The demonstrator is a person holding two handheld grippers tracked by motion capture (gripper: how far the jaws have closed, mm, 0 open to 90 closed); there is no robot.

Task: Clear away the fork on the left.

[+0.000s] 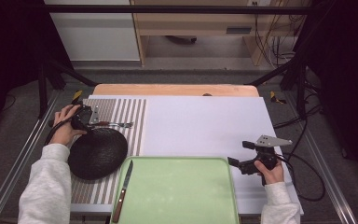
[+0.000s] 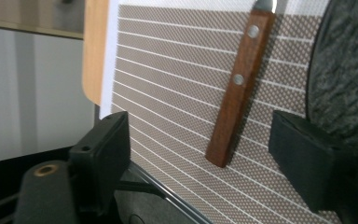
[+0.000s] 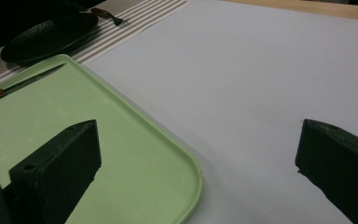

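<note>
Left gripper [image 2: 200,140] jaws spread astride the fork [image 2: 238,84] handle, untouched; right gripper [image 3: 198,158] spread, hovering at the tray [image 3: 177,158] corner.

no text, label, brand, number or sign can be read on anything here

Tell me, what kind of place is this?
Probably a lab set up for recording table work: a black metal frame spans the table, loose cables hang behind, and a striped placemat holds a round black plate.
</note>
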